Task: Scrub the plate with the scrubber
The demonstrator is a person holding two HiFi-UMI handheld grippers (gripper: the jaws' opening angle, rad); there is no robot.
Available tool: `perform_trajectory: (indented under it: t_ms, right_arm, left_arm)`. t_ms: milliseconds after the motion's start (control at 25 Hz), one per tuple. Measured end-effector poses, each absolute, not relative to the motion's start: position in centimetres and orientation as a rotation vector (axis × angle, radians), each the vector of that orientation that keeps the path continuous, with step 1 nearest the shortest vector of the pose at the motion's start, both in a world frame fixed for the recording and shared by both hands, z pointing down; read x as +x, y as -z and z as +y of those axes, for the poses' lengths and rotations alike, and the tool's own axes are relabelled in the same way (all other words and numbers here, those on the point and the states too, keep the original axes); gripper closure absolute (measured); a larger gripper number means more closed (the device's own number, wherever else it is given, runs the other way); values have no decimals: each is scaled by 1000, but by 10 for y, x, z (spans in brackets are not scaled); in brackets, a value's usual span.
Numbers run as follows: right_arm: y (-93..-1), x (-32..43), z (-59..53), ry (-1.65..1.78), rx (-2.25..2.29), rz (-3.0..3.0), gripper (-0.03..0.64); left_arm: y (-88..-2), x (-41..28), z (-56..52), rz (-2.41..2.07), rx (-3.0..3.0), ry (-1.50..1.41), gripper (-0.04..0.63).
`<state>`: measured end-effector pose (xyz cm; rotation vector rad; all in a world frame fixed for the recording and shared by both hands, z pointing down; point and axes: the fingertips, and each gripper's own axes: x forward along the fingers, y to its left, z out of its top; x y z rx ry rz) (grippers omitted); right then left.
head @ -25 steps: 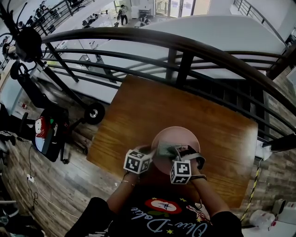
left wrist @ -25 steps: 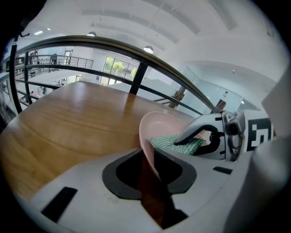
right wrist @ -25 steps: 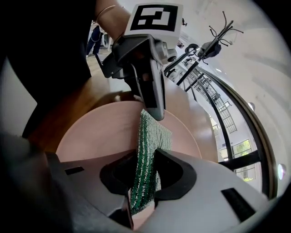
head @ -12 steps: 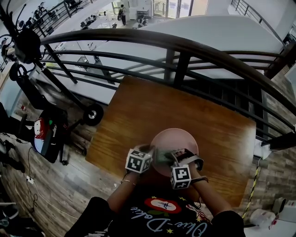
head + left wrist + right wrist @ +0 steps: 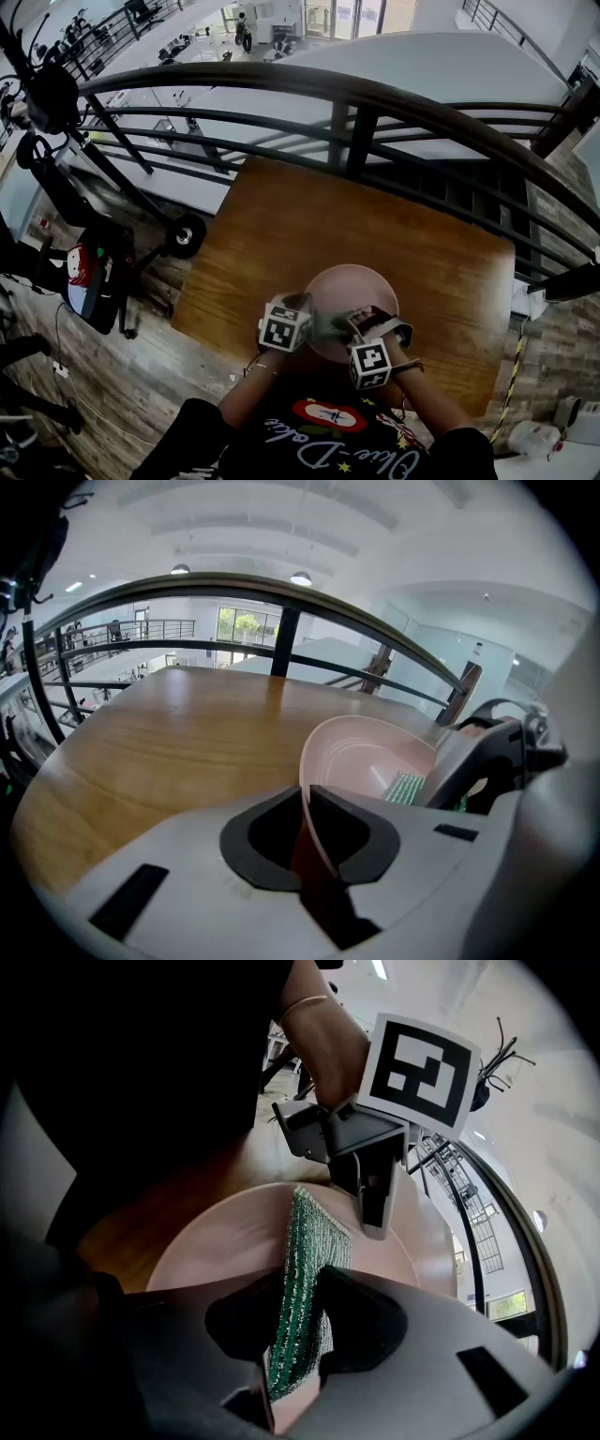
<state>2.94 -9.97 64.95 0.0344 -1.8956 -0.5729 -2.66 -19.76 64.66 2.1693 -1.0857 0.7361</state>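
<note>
A pink plate (image 5: 361, 281) lies near the front edge of the wooden table (image 5: 300, 220). My left gripper (image 5: 302, 307) is at the plate's left rim. In the left gripper view the pink rim (image 5: 323, 761) runs between the two dark pads of the left gripper (image 5: 307, 797); its jaws have just been closing and now pinch the rim. My right gripper (image 5: 351, 325) is shut on a green scrubber (image 5: 332, 324), which lies on the plate's near side. In the right gripper view the scrubber (image 5: 314, 1237) sticks out of the right gripper (image 5: 300, 1281) onto the plate (image 5: 216, 1237).
A dark metal railing (image 5: 375, 98) curves just beyond the table's far edge. A scooter (image 5: 94, 272) stands on the floor to the left. The person's torso (image 5: 328, 436) is close against the table's front edge.
The right gripper has drawn the scrubber across the plate toward the near rim. The left gripper has stayed at the plate's left rim.
</note>
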Motion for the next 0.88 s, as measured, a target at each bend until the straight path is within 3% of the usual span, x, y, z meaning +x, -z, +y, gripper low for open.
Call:
perform_trajectory:
  t_ms: [400, 880]
  right_arm:
    - [-627, 30, -68, 502, -116, -2010, 531]
    - [-614, 64, -190, 494, 386, -1957, 545]
  left_arm:
    - [-647, -26, -198, -1099, 2162, -733, 569]
    - [-649, -25, -198, -1098, 2166, -732, 571]
